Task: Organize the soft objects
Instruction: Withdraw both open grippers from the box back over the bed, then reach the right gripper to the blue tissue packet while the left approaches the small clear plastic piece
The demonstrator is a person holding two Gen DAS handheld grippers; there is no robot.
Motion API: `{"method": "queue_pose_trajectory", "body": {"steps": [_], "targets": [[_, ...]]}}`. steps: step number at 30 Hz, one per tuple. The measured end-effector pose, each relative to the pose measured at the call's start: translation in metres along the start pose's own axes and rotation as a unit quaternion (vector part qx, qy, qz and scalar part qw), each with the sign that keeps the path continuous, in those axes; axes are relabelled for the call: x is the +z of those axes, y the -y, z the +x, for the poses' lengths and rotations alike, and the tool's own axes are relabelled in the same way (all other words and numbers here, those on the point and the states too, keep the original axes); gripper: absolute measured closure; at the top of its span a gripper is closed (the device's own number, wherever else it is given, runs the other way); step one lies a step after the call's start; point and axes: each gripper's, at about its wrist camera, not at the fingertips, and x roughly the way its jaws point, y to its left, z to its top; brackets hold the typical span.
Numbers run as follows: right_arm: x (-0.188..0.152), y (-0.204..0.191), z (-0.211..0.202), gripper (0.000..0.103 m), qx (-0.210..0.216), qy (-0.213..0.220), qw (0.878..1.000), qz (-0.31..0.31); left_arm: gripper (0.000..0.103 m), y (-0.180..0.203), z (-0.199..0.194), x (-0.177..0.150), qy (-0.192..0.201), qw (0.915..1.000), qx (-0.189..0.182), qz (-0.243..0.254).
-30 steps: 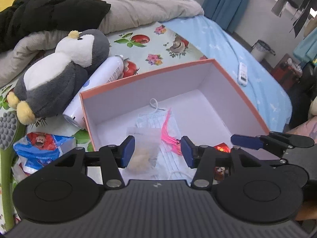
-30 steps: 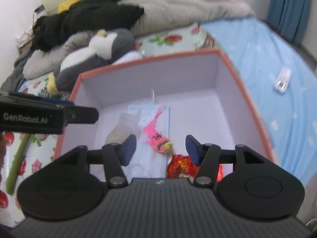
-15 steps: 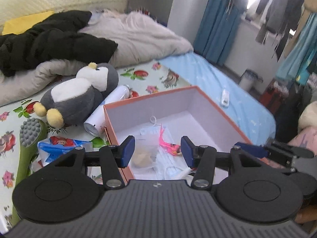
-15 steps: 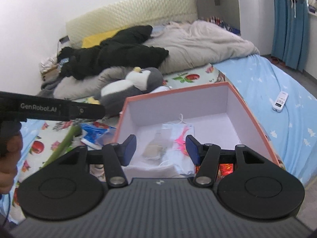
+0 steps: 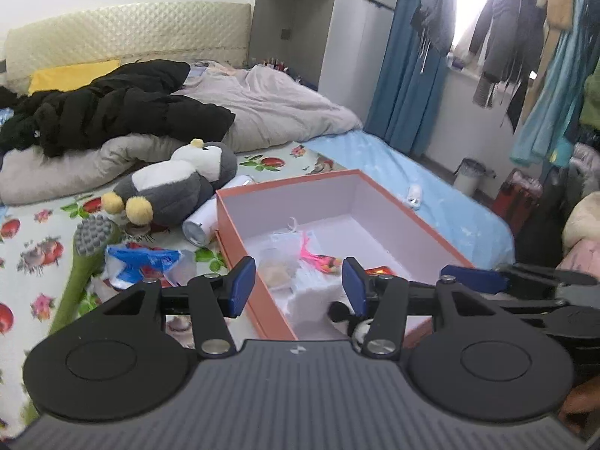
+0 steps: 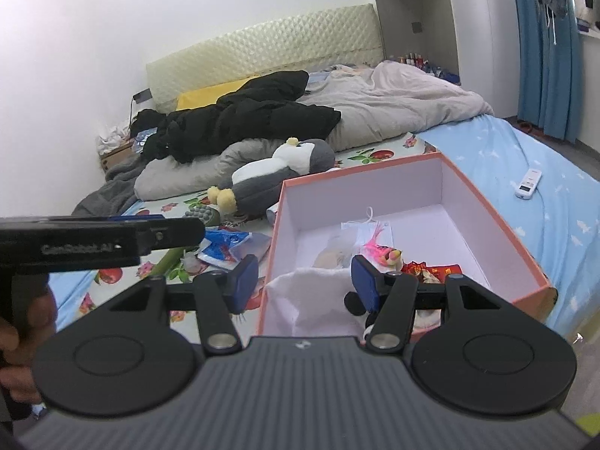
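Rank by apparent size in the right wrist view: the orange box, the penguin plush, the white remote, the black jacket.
1. Orange box, largest, though it is also nearest the camera.
2. Black jacket, farther back, so its true size is unsure.
3. Penguin plush.
4. White remote, clearly smallest.

This was a home bedroom. Ahead of the tool lay a wide bed with a fruit-printed sheet [image 5: 48, 240], a rumpled grey quilt [image 5: 270, 112] and a cream quilted headboard [image 5: 127, 33]. To the tool's right, blue floor-length curtains [image 5: 408, 86] flanked a bright window, with coats and garments hung along it [image 5: 498, 37], beside tall grey wardrobe cabinets [image 5: 300, 15].
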Motion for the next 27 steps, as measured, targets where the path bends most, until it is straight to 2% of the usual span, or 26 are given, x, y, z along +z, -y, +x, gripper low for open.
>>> {"method": "queue_pose_trajectory", "body": {"steps": [6, 12, 22, 27], "targets": [[-0.019, -0.019, -0.017, 0.045, -0.012, 0.003, 1.0, -0.012, 0.046, 0.005, -0.034, -0.029, 0.002, 0.9994, -0.019, -0.03], [-0.037, -0.03, -0.027, 0.045, -0.004, -0.016, 1.0, -0.01, 0.046, 0.006, -0.056, -0.063, -0.009, 0.9986, -0.006, -0.052], [-0.049, -0.049, -0.027, 0.045, 0.007, -0.023, 1.0, -0.02, 0.046, -0.027, -0.085, -0.088, -0.005, 0.9953, 0.046, -0.085], [-0.049, -0.064, -0.015, 0.045, 0.031, -0.036, 0.999, -0.023, 0.046, -0.049, -0.098, -0.096, -0.002, 0.9923, 0.073, -0.101]]}}
